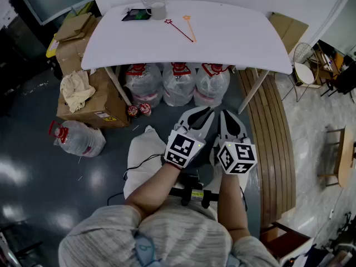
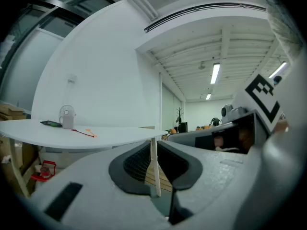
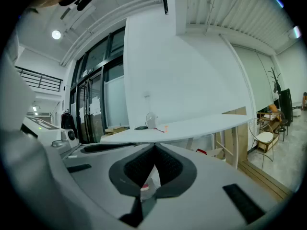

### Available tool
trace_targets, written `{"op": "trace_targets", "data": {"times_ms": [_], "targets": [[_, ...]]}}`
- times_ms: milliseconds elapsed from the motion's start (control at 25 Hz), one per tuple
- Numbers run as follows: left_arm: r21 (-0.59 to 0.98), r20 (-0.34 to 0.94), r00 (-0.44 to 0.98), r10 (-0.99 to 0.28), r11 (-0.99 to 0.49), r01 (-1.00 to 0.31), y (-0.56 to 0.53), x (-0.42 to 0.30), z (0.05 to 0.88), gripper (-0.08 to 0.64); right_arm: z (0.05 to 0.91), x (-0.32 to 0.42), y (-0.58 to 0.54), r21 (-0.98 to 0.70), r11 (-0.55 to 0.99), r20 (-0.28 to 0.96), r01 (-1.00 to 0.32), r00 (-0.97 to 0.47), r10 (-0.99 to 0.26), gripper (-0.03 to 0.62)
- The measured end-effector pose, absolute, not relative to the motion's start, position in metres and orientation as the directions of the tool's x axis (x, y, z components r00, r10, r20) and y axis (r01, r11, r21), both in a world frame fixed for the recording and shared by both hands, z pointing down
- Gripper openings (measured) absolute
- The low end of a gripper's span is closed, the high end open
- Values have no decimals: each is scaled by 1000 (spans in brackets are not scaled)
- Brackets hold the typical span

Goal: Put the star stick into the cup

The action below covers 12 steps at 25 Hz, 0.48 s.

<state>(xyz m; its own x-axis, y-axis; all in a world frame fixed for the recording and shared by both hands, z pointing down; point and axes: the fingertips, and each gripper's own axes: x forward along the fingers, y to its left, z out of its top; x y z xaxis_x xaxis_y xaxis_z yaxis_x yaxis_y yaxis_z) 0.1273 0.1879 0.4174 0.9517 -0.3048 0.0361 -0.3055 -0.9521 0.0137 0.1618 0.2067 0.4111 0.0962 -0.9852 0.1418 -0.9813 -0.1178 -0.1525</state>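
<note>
holding left gripper (image 1: 204, 114) and right gripper (image 1: 227, 118) side by side, roughly level, closed.

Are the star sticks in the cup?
Out. The red star stick and orange star stick lie flat on the table, apart from the cup.

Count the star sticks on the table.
2. A red star stick and an orange star stick lie on the white table, right of the cup, their near ends meeting. None seems hidden.
</note>
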Motion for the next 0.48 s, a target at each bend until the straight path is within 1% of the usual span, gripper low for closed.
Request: {"op": "trace_targets", "data": {"times_ms": [480], "targets": [[25, 24, 953, -302, -953, -303, 187, 129, 416, 54, 410, 162, 205, -156, -105, 138, -982, 84, -987, 8]]}}
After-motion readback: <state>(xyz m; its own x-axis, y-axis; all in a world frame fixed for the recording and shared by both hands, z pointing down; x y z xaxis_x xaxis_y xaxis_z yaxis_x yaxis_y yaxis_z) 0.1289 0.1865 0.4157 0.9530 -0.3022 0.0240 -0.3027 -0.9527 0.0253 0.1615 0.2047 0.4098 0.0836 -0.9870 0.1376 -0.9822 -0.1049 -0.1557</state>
